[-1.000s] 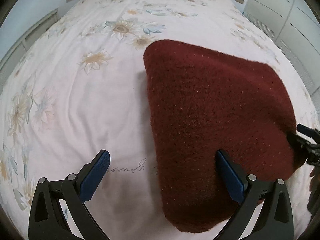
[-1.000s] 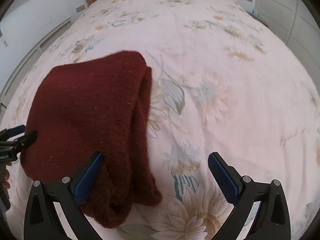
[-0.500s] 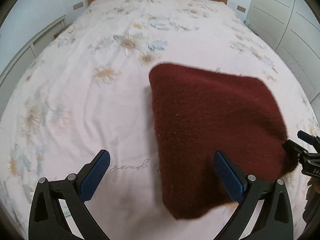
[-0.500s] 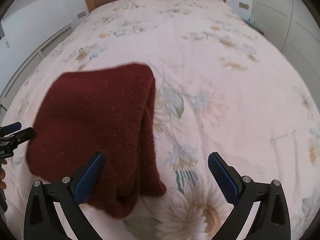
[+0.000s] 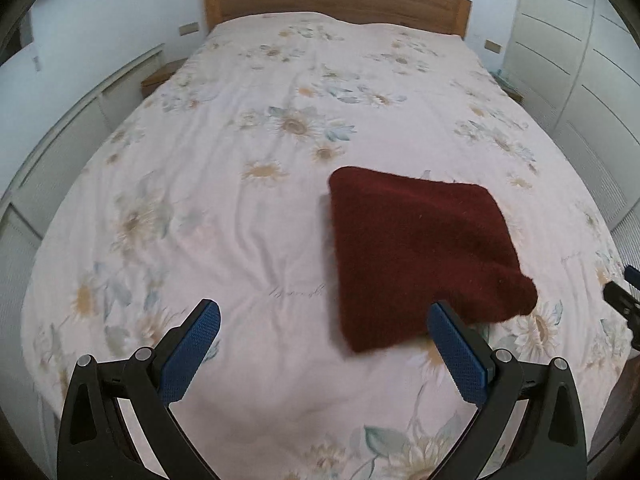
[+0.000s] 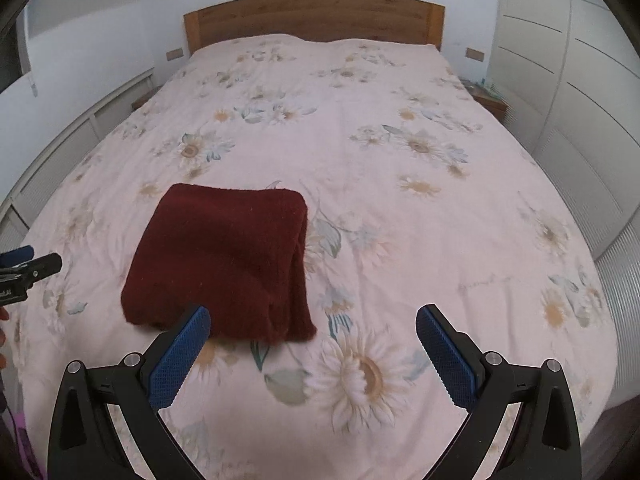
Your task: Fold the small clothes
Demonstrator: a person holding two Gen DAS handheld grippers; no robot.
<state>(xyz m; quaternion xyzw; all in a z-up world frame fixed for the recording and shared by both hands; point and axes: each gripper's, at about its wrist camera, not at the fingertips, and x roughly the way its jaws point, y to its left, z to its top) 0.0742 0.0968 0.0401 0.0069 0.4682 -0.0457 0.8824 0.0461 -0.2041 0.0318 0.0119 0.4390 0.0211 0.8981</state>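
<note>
A folded dark red knit garment (image 6: 224, 260) lies flat on my floral bedspread (image 6: 400, 208), near the foot of the bed and well short of the wooden headboard (image 6: 312, 16). My left gripper (image 5: 320, 340) and right gripper (image 6: 312, 340) hover above it, both spread wide, blue pads (image 6: 180, 356) holding nothing.

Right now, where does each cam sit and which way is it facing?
Left wrist: on the left gripper, facing the headboard; open blue fingers low, folded maroon garment right of centre.
Right wrist: on the right gripper, same heading; open fingers low, garment left.
Shared: garment, floral bedspread, headboard; each glimpses the other gripper at its edge.
</note>
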